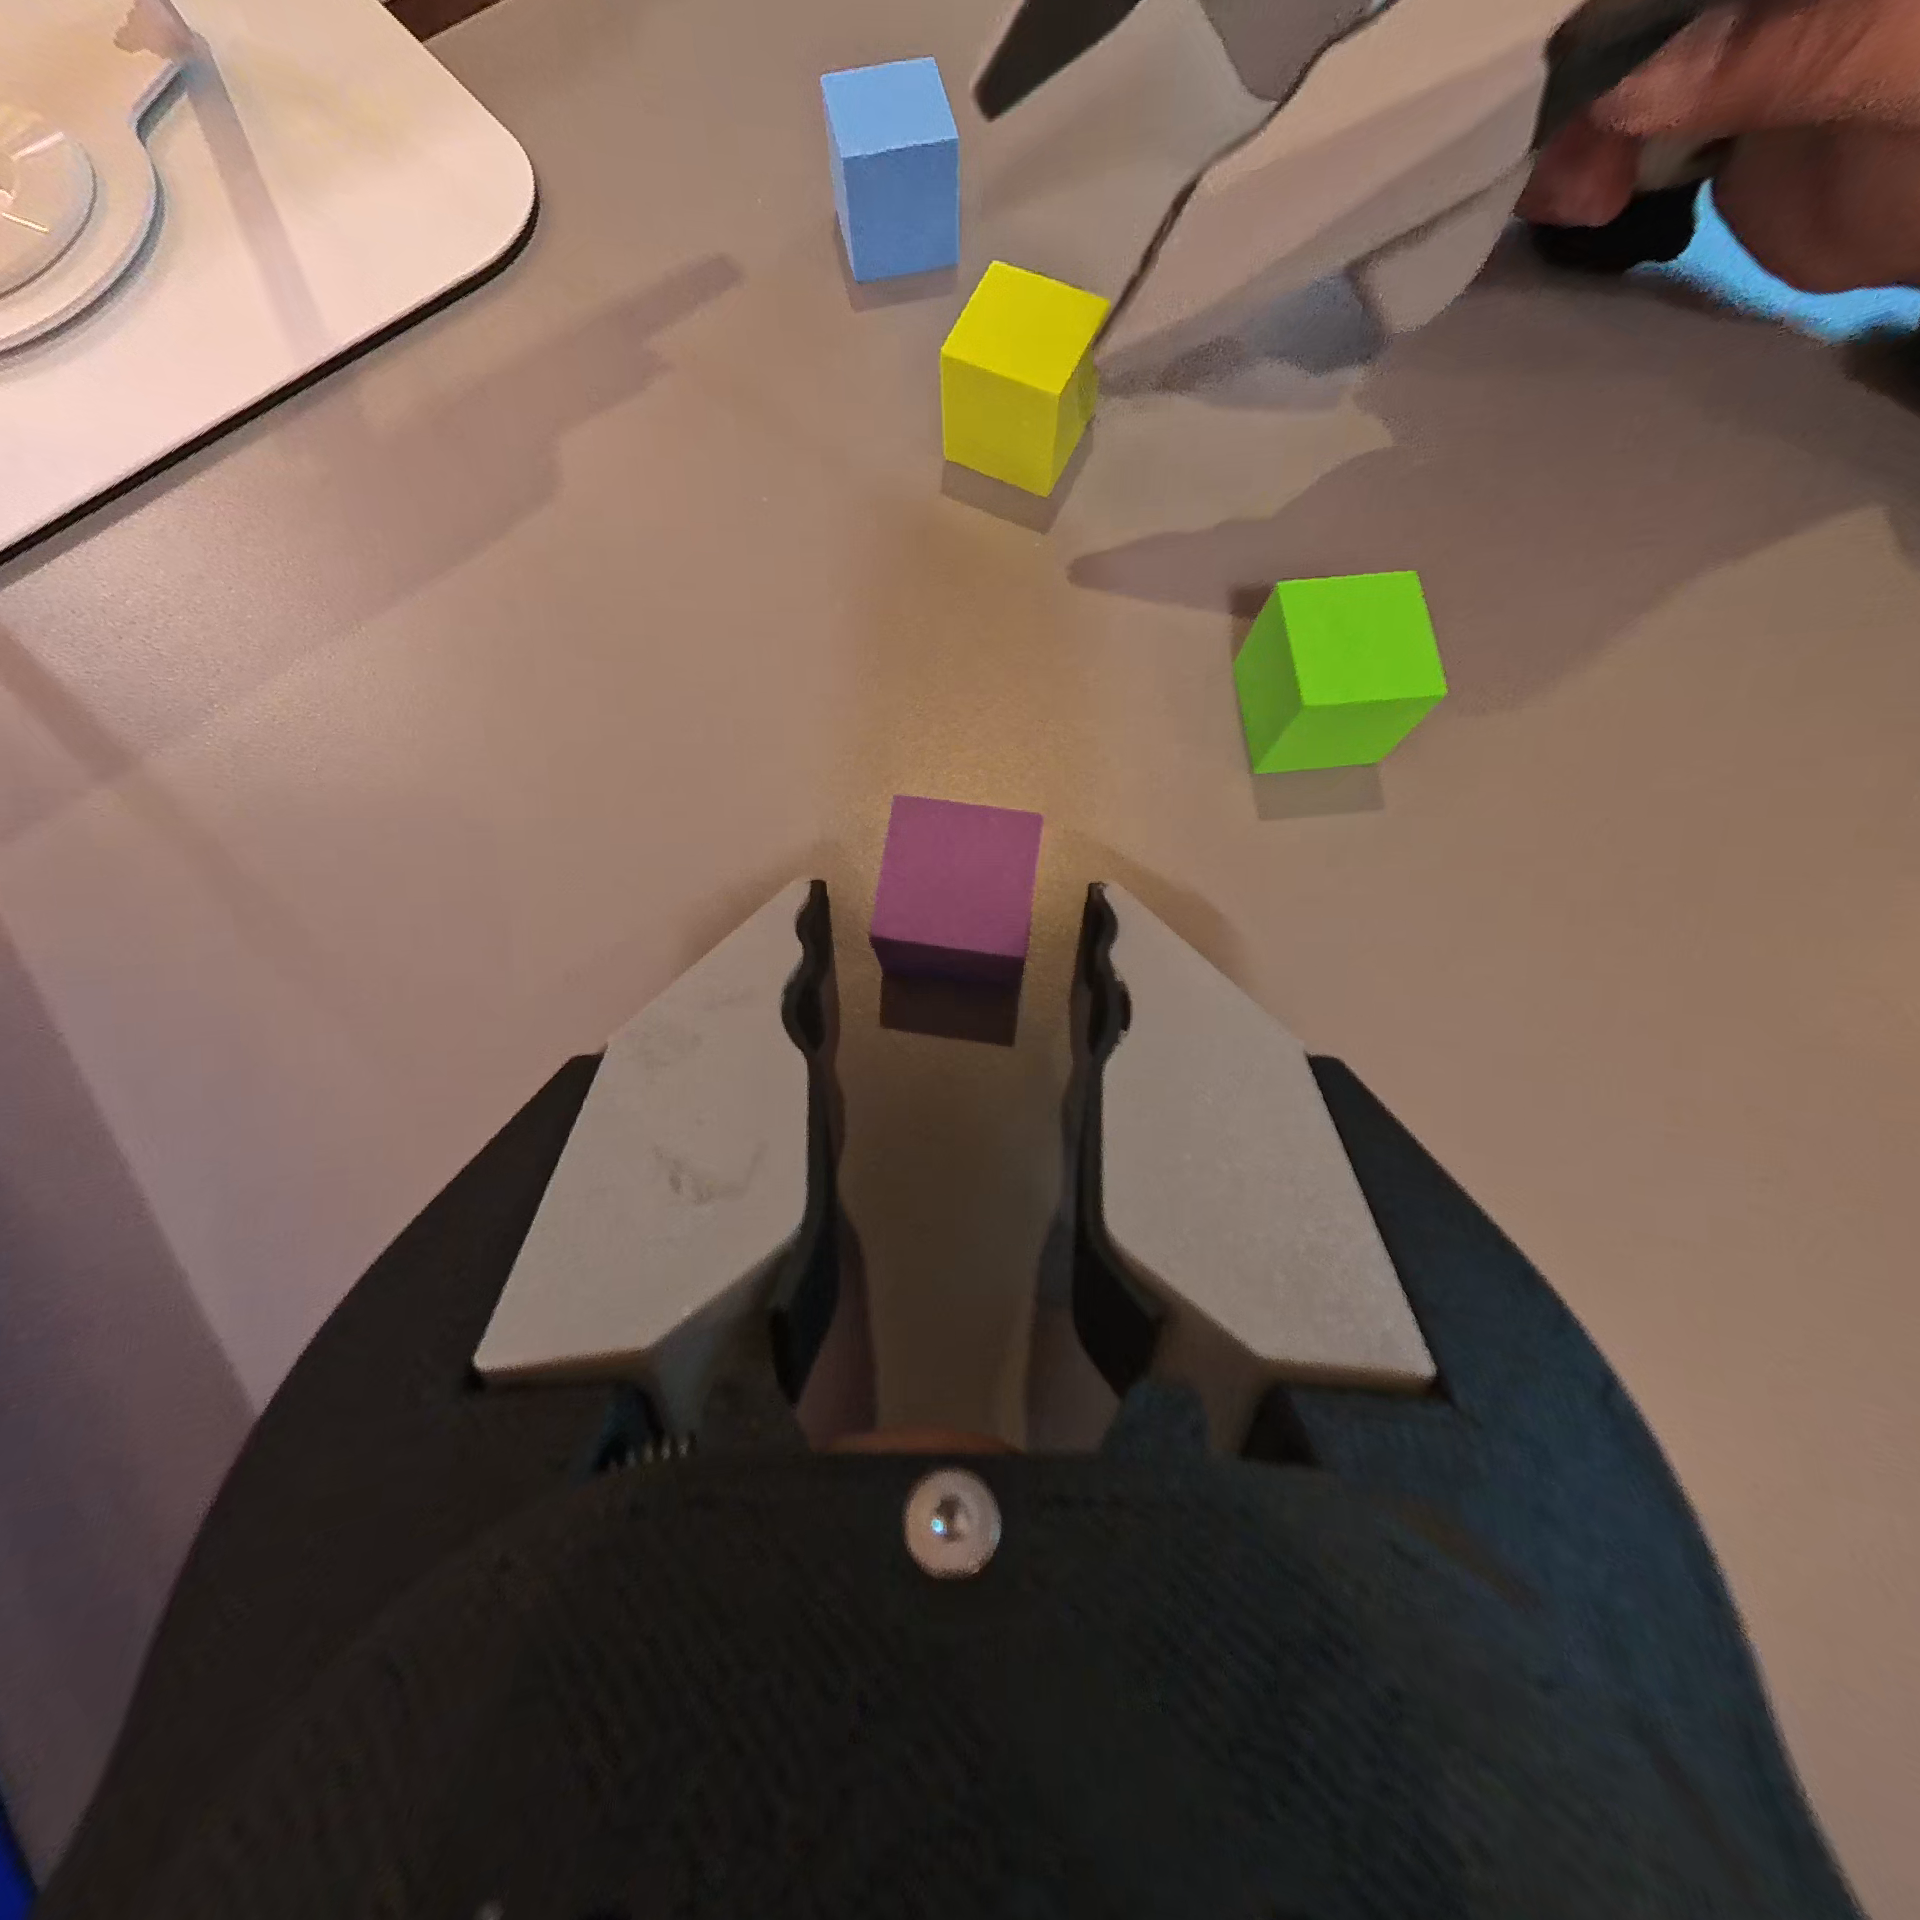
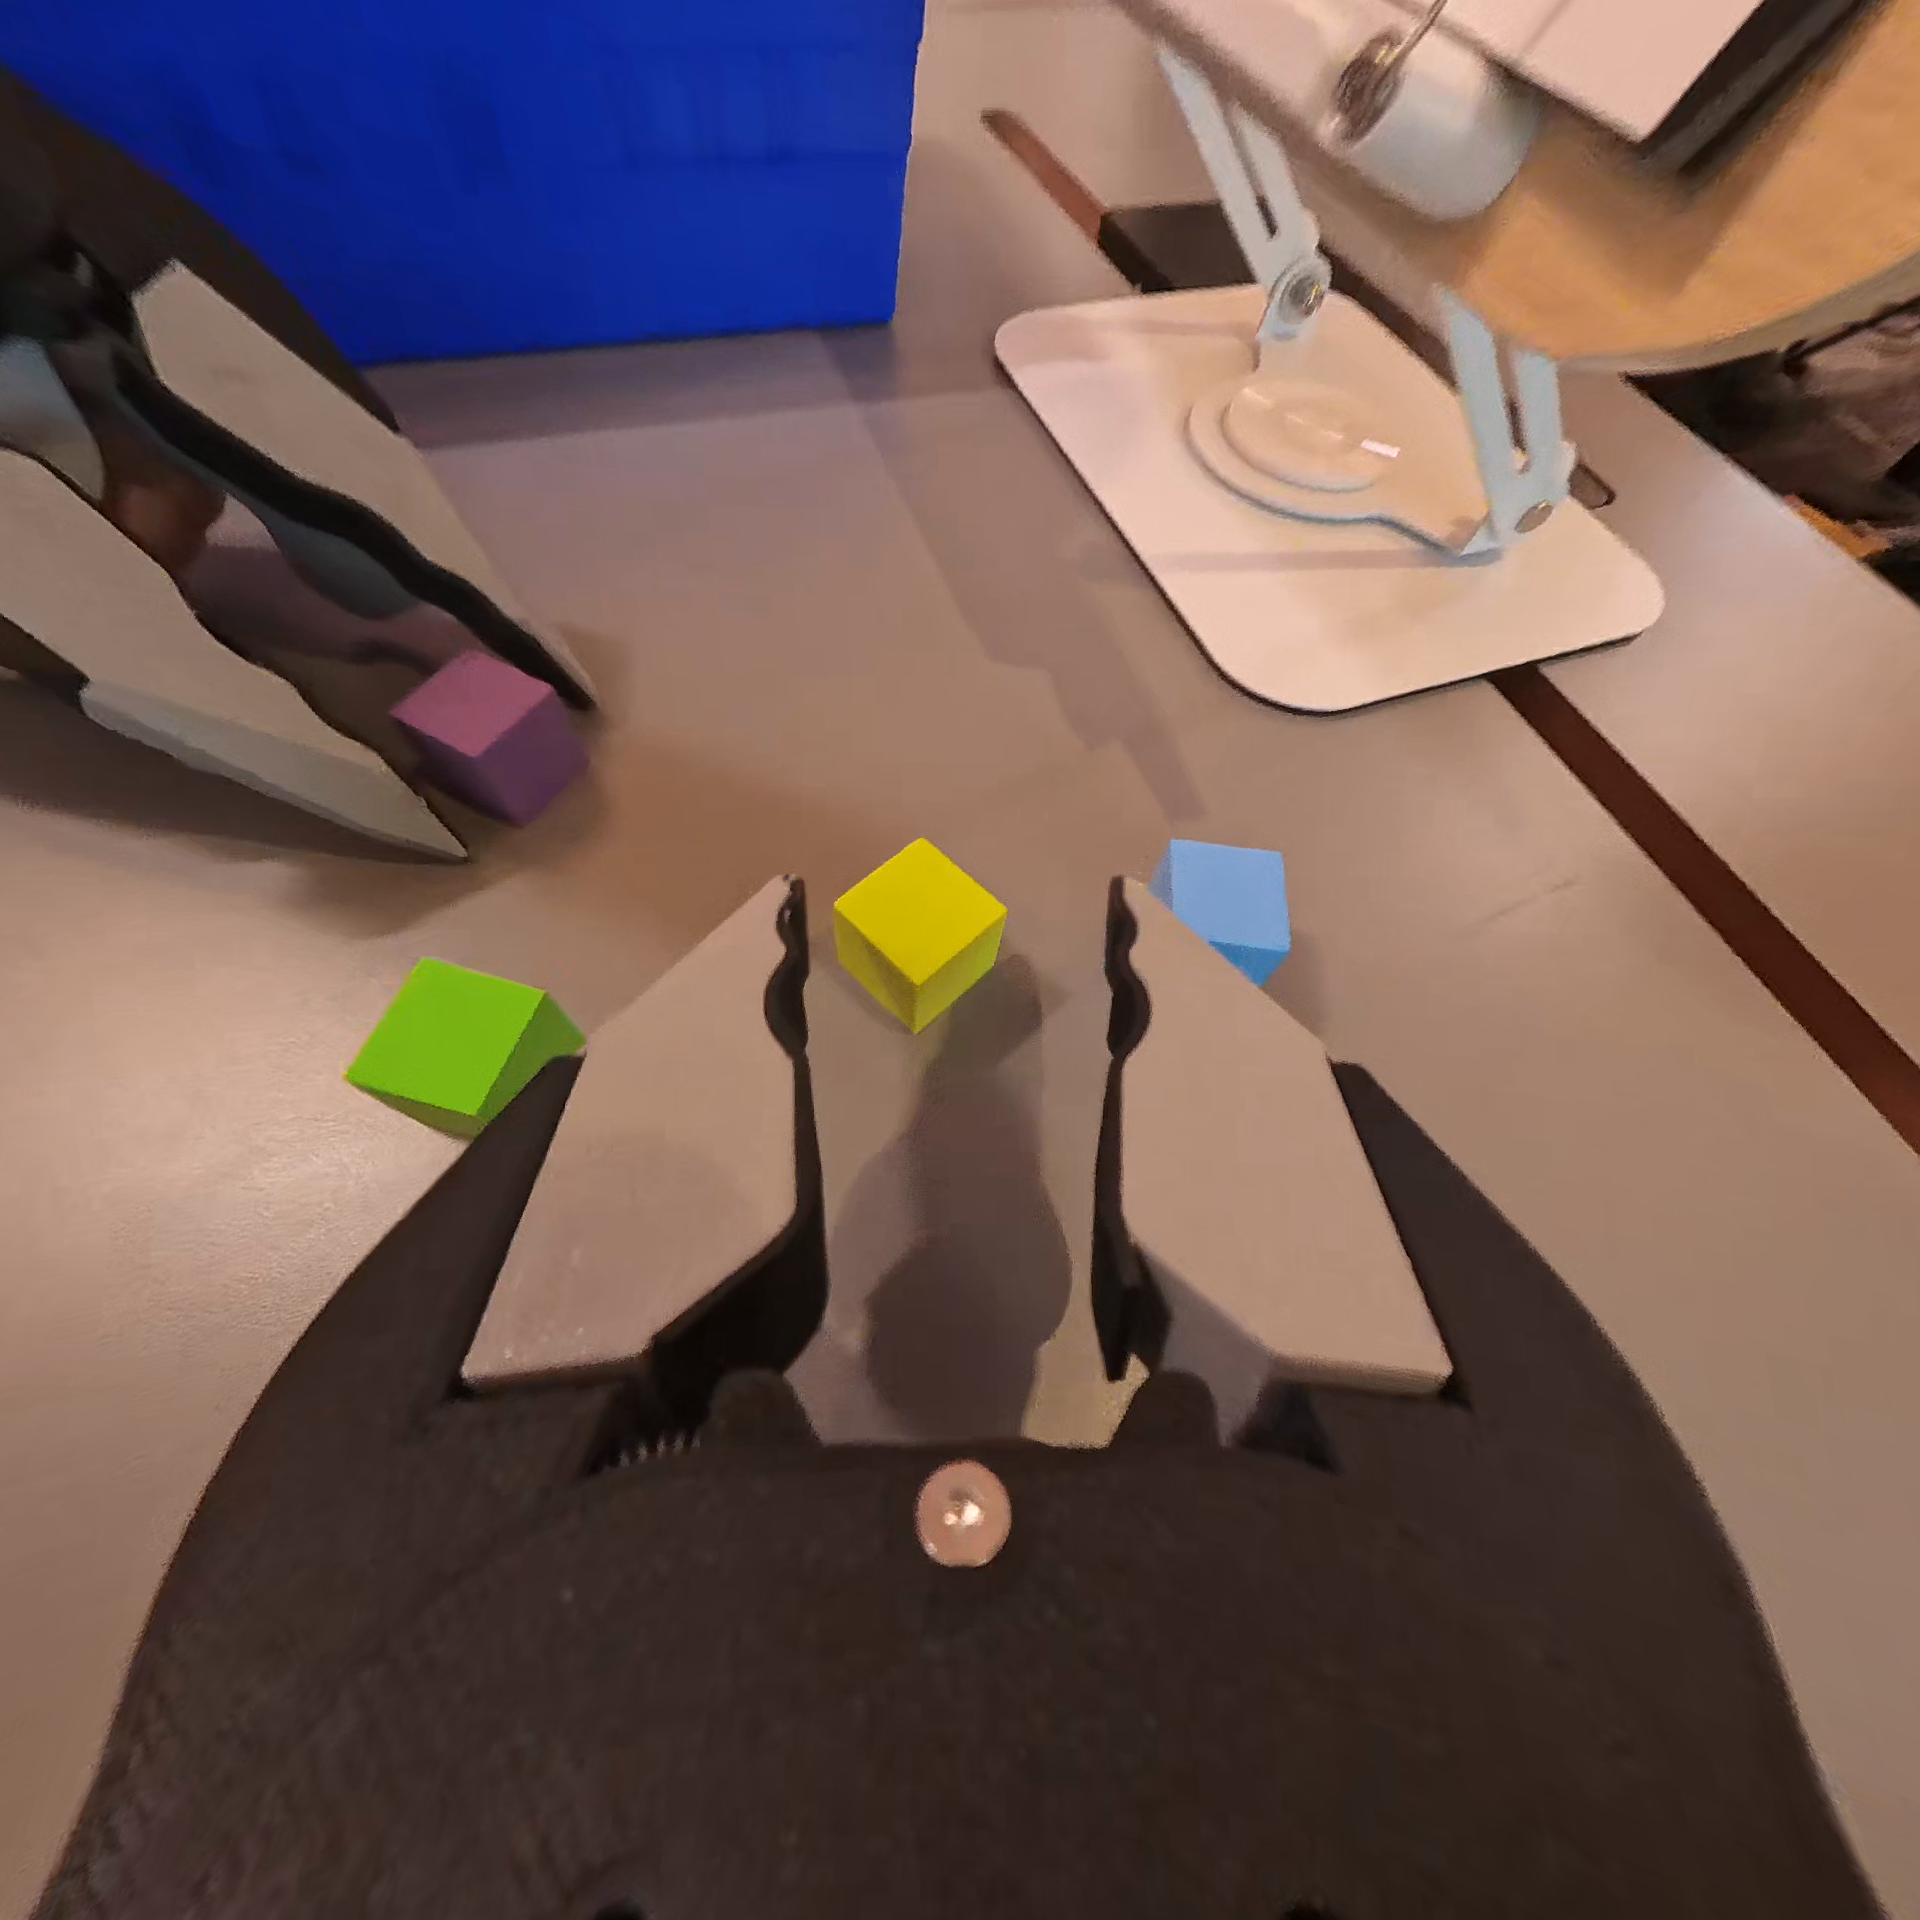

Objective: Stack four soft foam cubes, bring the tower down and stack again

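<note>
Four cubes lie apart on the grey table [image 1: 416, 779], none stacked. The purple cube [image 1: 954, 891] sits between the spread fingers of the left gripper [image 1: 954, 904], untouched. The yellow cube [image 2: 918, 930] lies just ahead of the right gripper [image 2: 951, 899], fingers apart. Blue cube [image 2: 1231, 914] and green cube [image 2: 457, 1042] flank it. A white stand base [image 2: 1330, 582] rests near the far edge.

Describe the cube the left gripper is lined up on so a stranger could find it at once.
Start on the grey table, where four foam cubes sit apart, none stacked. The left gripper is open around one, untouched. It is the purple cube; the others are green, yellow and blue.
</note>
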{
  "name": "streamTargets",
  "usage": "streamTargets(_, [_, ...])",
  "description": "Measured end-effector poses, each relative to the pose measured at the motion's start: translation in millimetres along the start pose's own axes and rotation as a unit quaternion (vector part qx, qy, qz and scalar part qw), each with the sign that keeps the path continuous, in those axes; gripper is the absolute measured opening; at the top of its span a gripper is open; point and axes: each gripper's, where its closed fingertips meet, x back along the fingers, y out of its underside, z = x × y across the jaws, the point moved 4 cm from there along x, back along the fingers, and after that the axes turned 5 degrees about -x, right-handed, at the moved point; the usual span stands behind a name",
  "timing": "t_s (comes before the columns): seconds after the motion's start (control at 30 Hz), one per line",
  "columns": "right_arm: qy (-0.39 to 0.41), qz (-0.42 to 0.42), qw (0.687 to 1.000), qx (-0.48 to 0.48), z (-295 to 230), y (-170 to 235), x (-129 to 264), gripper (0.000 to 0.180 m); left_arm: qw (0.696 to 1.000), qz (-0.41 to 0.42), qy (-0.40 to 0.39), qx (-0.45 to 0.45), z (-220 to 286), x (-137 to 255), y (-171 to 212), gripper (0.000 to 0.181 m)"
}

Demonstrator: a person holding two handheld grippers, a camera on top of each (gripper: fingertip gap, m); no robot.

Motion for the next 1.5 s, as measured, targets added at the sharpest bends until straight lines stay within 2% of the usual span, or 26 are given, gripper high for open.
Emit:
streamTargets(0.1, [-0.028, -0.058, 0.998, 0.001, -5, 10, -11, 0.063, 1.000, 0.000, 0.001, -0.003, 1, 0, 0, 0.046])
streamTargets(0.17, [-0.064, -0.097, 0.993, -0.012, -9, 16, -17, 0.061, 1.000, 0.000, 0.001, -0.003, 1, 0, 0, 0.046])
streamTargets(0.23, [-0.097, -0.114, 0.989, -0.018, -14, 19, -19, 0.041, 1.000, 0.000, 0.001, -0.002, 1, 0, 0, 0.046])
streamTargets(0.27, [-0.104, -0.108, 0.989, -0.012, -16, 18, -18, 0.031, 1.000, 0.000, 0.002, -0.001, 1, 0, 0, 0.046])
streamTargets(0.4, [-0.105, -0.060, 0.993, 0.010, -25, 10, -9, 0.031, 1.000, 0.000, 0.002, -0.001, 1, 0, 0, 0.046])
streamTargets(0.47, [-0.101, -0.056, 0.993, 0.012, -25, 10, -8, 0.039, 1.000, 0.000, 0.002, -0.001, 1, 0, 0, 0.046])
streamTargets(0.53, [-0.109, -0.069, 0.992, 0.005, -25, 12, -10, 0.045, 1.000, 0.000, 0.002, -0.001, 1, 0, 0, 0.046])
streamTargets(0.73, [-0.090, -0.118, 0.988, 0.042, -30, 22, -19, 0.042, 1.000, 0.000, 0.002, -0.001, 1, 0, 0, 0.046])
streamTargets(0.77, [-0.090, -0.114, 0.989, 0.043, -31, 21, -19, 0.039, 1.000, 0.000, 0.002, -0.001, 1, 0, 0, 0.046])
streamTargets(0.8, [-0.091, -0.110, 0.989, 0.044, -31, 20, -19, 0.027, 1.000, 0.000, 0.002, -0.001, 1, 0, 0, 0.046])
streamTargets(0.97, [-0.084, -0.067, 0.993, 0.045, -35, 11, -13, 0.025, 1.000, -0.001, 0.001, -0.002, 0, 1, 1, 0.049])
streamTargets(1.03, [-0.107, -0.042, 0.993, 0.041, -44, 5, -7, 0.026, 1.000, -0.002, 0.000, 0.002, -4, 2, 2, 0.054])
streamTargets(1.17, [-0.158, -0.010, 0.986, 0.044, -71, -4, 7, 0.026, 1.000, -0.002, -0.003, 0.005, -6, 3, 3, 0.053])
streamTargets(1.3, [-0.148, 0.022, 0.986, 0.079, -93, -14, 24, 0.026, 1.000, -0.002, -0.006, 0.002, -6, 3, 3, 0.053])
streamTargets(1.4, [-0.170, 0.014, 0.982, 0.087, -117, -11, 31, 0.026, 1.000, -0.001, -0.008, -0.001, -6, 3, 3, 0.053])
streamTargets(1.5, [-0.166, -0.028, 0.979, 0.115, -137, 4, 25, 0.026, 1.000, -0.001, -0.008, -0.001, -6, 3, 3, 0.053])
